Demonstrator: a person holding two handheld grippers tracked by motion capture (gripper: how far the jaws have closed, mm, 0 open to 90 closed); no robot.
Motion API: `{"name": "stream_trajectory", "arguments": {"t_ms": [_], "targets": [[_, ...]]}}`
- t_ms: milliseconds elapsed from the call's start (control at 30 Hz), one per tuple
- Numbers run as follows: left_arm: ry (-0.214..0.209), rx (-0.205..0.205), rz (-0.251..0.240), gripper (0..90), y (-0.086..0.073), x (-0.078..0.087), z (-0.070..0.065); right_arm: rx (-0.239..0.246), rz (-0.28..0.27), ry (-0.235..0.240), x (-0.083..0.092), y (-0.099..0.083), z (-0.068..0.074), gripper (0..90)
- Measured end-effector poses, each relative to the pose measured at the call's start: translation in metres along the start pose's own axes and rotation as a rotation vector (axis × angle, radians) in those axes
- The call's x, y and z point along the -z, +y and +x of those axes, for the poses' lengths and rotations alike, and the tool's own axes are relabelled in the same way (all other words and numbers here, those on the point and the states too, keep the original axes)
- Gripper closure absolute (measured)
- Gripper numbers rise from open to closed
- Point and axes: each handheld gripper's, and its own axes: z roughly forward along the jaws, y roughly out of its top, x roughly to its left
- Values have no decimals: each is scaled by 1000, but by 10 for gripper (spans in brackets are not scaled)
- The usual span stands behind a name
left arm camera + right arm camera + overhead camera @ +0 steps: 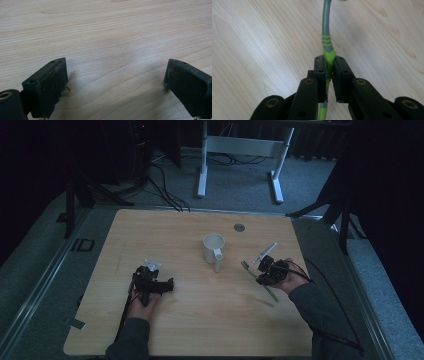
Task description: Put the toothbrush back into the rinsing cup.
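Note:
A green and grey toothbrush lies low over the wooden table at the right, its head toward the mug. My right gripper is shut on its green handle, and the grey neck runs on ahead of the jaws. A white mug stands upright at the table's middle, its handle toward the near side. My left gripper rests at the left, held by a hand. Its jaws stand wide apart, close above bare wood, with nothing between the fingertips.
A small grey round cap sits in the tabletop behind the mug. Beyond the far edge stand white desk legs and floor cables. Black cables trail from both grippers toward the near edge.

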Motion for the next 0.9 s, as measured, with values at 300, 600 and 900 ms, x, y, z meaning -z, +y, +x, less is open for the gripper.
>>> {"name": "stream_trajectory", "arguments": {"t_ms": [300,600,900], "targets": [[0,0,0,55,0,0,0,-57,-76,-24,5,2,-4,820],[0,-1,0,55,0,0,0,-90,-145,-41,7,2,-8,820],[0,-1,0,55,0,0,0,-115,-200,-59,8,6,-9,819]]}}
